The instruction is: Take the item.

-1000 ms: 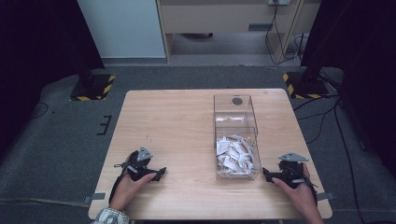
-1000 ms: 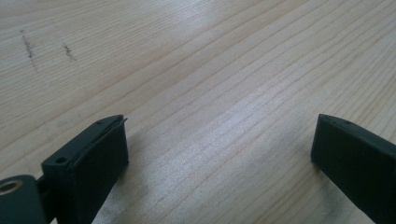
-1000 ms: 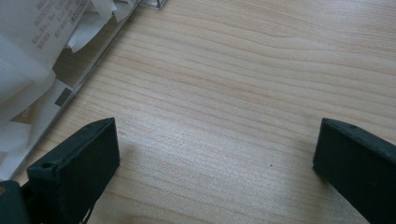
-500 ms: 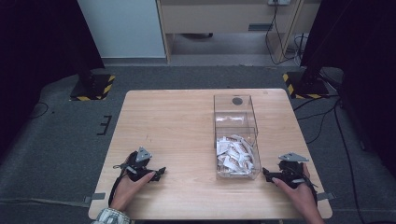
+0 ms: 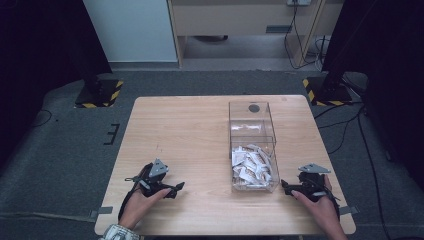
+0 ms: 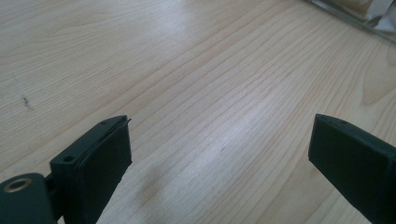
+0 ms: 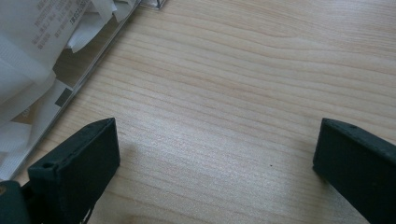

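- Nothing has moved that I can see against the frames from 1 second ago: my left gripper and right gripper rest at the same spots on the tabletop, so I judge the work has not started.
- Both grippers are spread wide with nothing between the jaws (each gripper view looks down on bare wood between them).
- The clear plastic box stands right of the tabletop's centre, and the white paper packets are heaped in its near end; my right gripper sits just beside that end, the left well apart from it.
- In the right gripper view the packets are cut off at the frame edge and their print is too blurred to read.
- The dark round mark at the box's far end could be a hole or a sticker; I cannot tell.
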